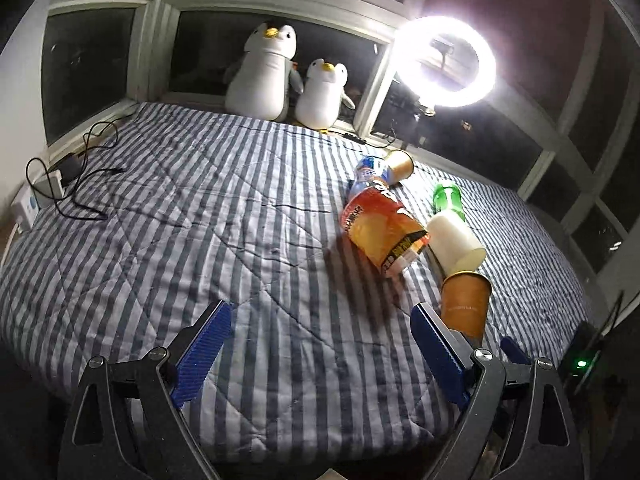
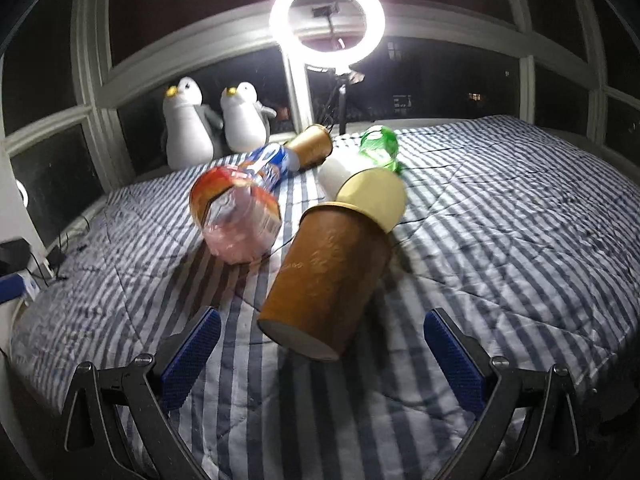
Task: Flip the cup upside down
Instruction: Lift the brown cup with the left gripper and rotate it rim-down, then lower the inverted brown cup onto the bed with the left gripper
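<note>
While both claws gape empty: left claw [image 1: 320, 344], right claw [image 2: 322, 354] | brown cup [image 2: 324, 280] lies tipped on striped bed [image 2: 500, 240] | ring light [image 2: 327, 18] at 12 o'clock, dark windows [image 1: 86, 64] behind.

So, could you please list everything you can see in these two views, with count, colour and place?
brown paper cup: one, nearest, between the right gripper's open fingers, apparently tilted
second brown cup: one, lying far back
cream cup: one, behind the nearest cup
orange bottle: one, lying left of the cups
blue bottle: one, behind it
green bottle: one, far back
penguin plush toys: two, white-grey, at window
ring light: one, lit
striped quilt: blue-white, underneath
cables: black, left edge
left gripper: open, empty
right gripper: open
</note>
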Tool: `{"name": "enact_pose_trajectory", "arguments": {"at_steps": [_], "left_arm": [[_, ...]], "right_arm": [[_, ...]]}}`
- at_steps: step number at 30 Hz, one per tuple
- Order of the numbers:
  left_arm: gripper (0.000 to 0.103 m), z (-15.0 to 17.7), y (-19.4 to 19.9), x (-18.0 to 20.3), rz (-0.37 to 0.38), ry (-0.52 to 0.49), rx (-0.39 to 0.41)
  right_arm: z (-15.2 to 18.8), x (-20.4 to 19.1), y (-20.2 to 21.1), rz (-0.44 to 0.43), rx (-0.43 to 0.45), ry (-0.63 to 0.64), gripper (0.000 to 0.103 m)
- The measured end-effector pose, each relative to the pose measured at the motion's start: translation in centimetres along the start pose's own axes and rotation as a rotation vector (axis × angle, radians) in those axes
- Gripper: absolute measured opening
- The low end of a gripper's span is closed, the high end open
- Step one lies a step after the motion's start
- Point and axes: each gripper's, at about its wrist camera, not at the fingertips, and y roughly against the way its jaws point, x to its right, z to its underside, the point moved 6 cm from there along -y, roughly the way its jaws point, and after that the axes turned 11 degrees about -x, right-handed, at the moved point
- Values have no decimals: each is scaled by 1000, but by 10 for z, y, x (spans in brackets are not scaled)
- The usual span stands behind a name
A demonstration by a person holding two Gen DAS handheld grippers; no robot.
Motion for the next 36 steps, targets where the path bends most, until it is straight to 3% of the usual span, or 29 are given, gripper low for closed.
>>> {"name": "enact_pose_trajectory", "arguments": {"at_steps": [6,10,22,36], "left_arm": [[93,4,0,3,12,-4,13],[93,4,-2,9,28,-8,15],[93,4,-6,20,62,-23,22],[93,11,10,44,21,-123,84]], "right_arm": [[2,2,-18,44,-48,10,77],[4,3,-20,48,-67,33,57],[-1,12,5,32,-64,94,57],[-16,7,26,12,-31,154,56]]}}
